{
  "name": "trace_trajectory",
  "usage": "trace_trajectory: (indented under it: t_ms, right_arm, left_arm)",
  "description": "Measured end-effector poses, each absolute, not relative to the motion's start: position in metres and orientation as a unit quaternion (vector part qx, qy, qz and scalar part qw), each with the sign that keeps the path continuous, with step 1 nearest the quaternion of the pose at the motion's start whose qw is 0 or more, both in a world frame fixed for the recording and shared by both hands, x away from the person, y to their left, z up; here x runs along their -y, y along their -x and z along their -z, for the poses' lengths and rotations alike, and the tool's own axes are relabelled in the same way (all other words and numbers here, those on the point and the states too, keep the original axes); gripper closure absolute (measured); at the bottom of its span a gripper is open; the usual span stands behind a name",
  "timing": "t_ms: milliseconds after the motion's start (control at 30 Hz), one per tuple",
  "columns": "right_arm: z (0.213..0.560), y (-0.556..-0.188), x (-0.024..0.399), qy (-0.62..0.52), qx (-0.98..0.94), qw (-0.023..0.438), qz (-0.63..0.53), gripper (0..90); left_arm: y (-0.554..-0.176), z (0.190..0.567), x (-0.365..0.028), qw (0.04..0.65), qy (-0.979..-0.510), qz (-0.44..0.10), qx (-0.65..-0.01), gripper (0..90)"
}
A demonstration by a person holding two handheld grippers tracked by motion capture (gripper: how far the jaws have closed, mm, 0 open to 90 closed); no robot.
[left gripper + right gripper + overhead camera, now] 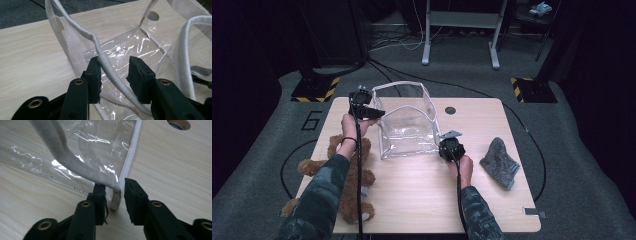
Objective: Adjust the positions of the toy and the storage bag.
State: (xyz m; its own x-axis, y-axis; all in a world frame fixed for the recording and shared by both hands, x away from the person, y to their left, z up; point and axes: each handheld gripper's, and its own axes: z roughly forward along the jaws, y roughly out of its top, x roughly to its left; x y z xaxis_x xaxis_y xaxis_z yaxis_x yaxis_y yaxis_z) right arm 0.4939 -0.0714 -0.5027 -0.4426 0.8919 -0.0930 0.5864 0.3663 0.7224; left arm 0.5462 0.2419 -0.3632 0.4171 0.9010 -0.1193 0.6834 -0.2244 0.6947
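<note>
Holding open the clear plastic tote bag with white webbing trim (408, 122), standing upright mid-table on the light wooden table (422, 200). Left gripper (113, 72) spread around the white strap handle (105, 62), strap touching one pad only, not clamped. Right gripper (113, 195) closing on the bag's near white corner seam (116, 200), gap remaining. Advising a firm pinch on both before pulling the mouth wider. Leaving the brown teddy bear (349, 185) and grey knitted cloth (500, 162) lying apart.

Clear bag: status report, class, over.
Left hand-held gripper open around bag handle. Right hand-held gripper open at clear bag corner. Nothing blocking.
</note>
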Motion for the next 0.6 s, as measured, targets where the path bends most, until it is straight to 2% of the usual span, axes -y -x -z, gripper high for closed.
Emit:
trace_trajectory:
  t_ms: [200,600]
  right_arm:
    - [0.504,-0.493,0.072,-0.470,-0.788,0.248,-0.312,82.3]
    - [0.504,-0.479,0.079,-0.471,-0.786,0.239,-0.320,84.5]
  left_arm:
    - [-0.545,0.364,-0.243,0.349,-0.765,-0.159,-0.517,64.7]
    - [-0.543,0.363,-0.239,0.351,-0.772,-0.151,-0.508,64.7]
